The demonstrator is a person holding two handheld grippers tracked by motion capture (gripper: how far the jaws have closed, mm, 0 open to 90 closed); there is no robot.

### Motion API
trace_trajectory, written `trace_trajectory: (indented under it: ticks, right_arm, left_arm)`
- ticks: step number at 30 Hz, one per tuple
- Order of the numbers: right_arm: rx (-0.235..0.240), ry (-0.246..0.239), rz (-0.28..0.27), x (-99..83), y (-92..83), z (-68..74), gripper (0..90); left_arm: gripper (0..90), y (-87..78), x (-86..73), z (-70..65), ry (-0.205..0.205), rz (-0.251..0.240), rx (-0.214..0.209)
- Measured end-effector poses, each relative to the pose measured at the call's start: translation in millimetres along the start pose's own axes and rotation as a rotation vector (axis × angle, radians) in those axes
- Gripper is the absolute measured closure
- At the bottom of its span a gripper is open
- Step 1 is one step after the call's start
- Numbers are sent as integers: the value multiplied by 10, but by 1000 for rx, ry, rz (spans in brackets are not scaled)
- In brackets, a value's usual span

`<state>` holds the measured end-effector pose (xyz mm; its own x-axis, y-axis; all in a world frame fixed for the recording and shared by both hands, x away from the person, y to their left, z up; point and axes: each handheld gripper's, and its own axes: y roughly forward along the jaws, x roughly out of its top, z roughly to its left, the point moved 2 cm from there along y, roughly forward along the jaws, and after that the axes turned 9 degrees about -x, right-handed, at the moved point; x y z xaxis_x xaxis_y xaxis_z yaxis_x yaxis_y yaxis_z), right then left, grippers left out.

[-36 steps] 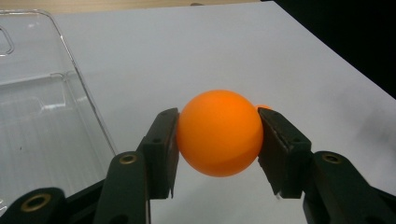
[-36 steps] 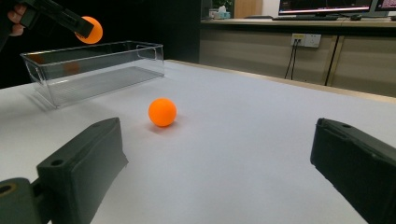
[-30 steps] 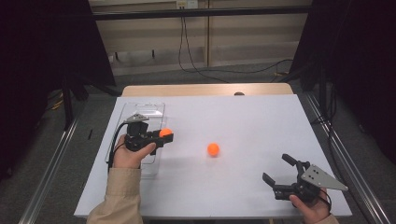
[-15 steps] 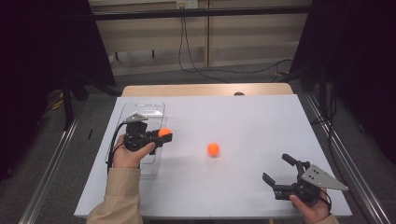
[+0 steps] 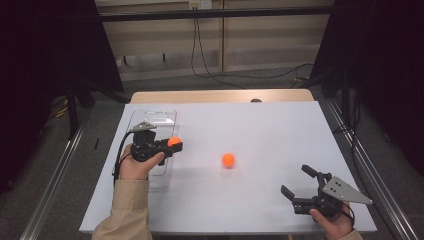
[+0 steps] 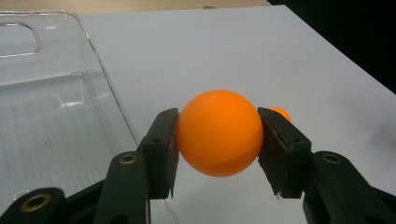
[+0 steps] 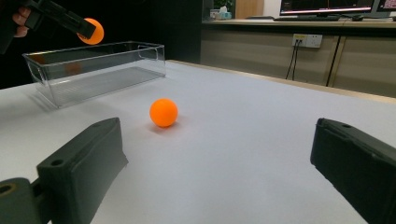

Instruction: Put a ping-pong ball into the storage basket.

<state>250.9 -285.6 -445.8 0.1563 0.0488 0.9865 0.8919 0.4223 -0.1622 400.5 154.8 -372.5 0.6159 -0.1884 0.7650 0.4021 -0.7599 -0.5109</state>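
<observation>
I count two smooth, round orange plastic balls and one clear, rectangular hard-plastic bin (image 5: 150,120) with rounded corners, all on the matte white table top (image 5: 280,130). My left gripper (image 5: 175,145) has its black jaws clamped on the first orange ball (image 6: 219,132), held above the bin's near right edge, while the second orange ball (image 5: 228,159) sits bare on the table to the right of the bin, well apart from it. My right gripper (image 5: 296,182) stands farther right of the bin, its blocky black jaws spread wide with nothing between them.
</observation>
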Motion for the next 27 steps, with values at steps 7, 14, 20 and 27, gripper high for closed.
trace_trajectory:
  ticks: [7,14,20,27]
  right_arm:
    - [0,0,-1,0,-1,0,22]
    - [2,4,-2,1,1,3,22]
    - [2,4,-2,2,1,4,22]
    - [3,3,-2,1,1,5,22]
  left_arm:
    - [509,-23,2,18,-2,-6,12]
    - [509,-46,1,40,-1,-5,14]
    - [509,-65,-3,65,-9,-16,24]
    - [509,-85,-5,88,-7,-16,35]
